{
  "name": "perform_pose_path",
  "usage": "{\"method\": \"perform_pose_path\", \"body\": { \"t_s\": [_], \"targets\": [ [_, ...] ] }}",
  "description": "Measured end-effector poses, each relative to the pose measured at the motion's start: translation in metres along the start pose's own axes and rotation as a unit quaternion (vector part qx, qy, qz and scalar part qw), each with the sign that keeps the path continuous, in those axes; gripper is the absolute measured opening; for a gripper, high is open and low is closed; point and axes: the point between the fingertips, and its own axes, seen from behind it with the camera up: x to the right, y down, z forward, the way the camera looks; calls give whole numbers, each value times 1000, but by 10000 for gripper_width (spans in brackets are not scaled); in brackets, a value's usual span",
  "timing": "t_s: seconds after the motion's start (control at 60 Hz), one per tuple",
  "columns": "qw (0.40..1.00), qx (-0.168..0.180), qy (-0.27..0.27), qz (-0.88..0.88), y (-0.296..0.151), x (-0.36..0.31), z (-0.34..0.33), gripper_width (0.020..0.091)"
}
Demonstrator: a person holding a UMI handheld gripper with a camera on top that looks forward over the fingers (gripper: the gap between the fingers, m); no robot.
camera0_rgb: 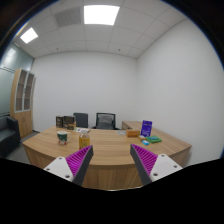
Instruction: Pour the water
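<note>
Above a wooden desk, my gripper hovers, fingers spread, pinching nothing; office chairs beyond.

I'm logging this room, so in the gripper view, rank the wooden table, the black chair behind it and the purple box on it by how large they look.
1. Wooden table, by far the largest.
2. Black chair.
3. Purple box.
The chair stands farther off than the box, so their true order is unsure. The gripper is open, holding nothing.
</note>
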Motion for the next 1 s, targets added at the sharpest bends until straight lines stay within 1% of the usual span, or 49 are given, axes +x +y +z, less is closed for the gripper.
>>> {"method": "perform_pose_path", "body": {
  "t_s": [0.217, 0.317, 0.367, 0.55, 0.717, 0.833, 0.867, 1.0],
  "targets": [
    [1000, -10, -11, -2, 6, -14, 12, 829],
    [1000, -17, -19, 3, 23, -36, 35, 826],
    [999, -19, -27, 8, 35, -44, 54, 828],
    [997, -41, -59, 8, 80, -115, 141, 828],
    [996, -50, -73, 3, 104, -158, 229, 832],
    [994, -53, -92, 1, 111, -182, 270, 838],
    [994, -52, -91, -1, 110, -185, 279, 842],
    [997, -53, -53, -7, 110, -184, 316, 849]
  ]
}}
